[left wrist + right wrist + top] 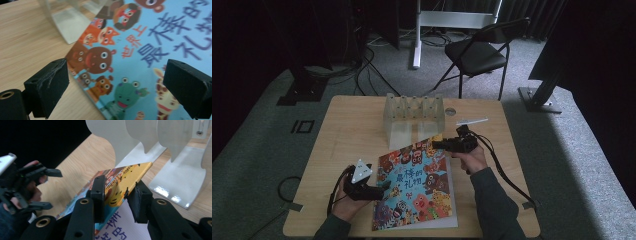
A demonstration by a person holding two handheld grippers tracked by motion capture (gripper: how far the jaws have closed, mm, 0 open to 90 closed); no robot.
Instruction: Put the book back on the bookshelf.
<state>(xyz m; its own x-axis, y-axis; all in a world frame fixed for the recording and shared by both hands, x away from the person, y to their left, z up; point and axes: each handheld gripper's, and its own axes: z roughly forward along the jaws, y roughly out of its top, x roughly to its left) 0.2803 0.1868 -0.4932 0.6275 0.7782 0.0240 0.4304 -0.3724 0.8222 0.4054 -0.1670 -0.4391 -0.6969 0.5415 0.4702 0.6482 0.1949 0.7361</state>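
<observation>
Book (417, 187) lies at the frame's lower centre on the bench (347, 140); right gripper (116, 195) pinches its upper corner, while left gripper (117, 82) stands spread over its left edge.

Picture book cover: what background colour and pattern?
Light blue picture book cover with cartoon animals; clearest in left gripper view.

A lab or recording studio: dark curtains around a grey carpet (562, 150), cables (362, 75) trailing over it, metal stand bases (539, 97), a folding chair (479, 52), and one small wooden table (347, 130) lit in the middle.
</observation>
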